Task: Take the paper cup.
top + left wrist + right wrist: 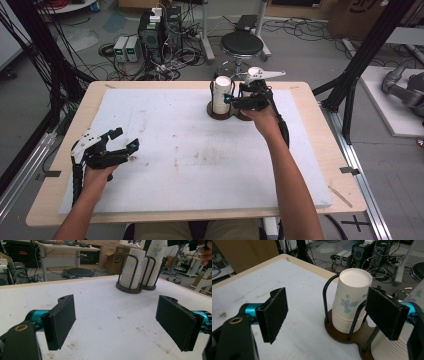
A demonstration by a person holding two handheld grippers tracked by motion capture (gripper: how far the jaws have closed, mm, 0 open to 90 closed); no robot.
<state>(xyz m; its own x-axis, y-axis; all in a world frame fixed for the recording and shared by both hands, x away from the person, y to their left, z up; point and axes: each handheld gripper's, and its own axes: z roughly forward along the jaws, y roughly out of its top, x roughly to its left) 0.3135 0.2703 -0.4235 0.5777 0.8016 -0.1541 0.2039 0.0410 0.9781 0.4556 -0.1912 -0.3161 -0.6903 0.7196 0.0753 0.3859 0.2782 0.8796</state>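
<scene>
Two stacks of upside-down flowered paper cups stand in a black wire holder (218, 115) at the back middle of the white board. The left stack (221, 94) (352, 297) rises just past my right gripper (235, 98) (327, 315). That gripper is open and hovers above the holder's right side, with nothing between its pads. The second stack (387, 346) sits under its right jaw. My left gripper (126, 139) (116, 322) is open and empty, low over the board's front left. From there both stacks (132, 267) show far off.
The white foam board (200, 160) covers a wooden table (320, 125). Beyond its far edge stand a black stool (242, 44), power units (126, 48) and tangled cables. Black frame posts (367, 50) flank both sides.
</scene>
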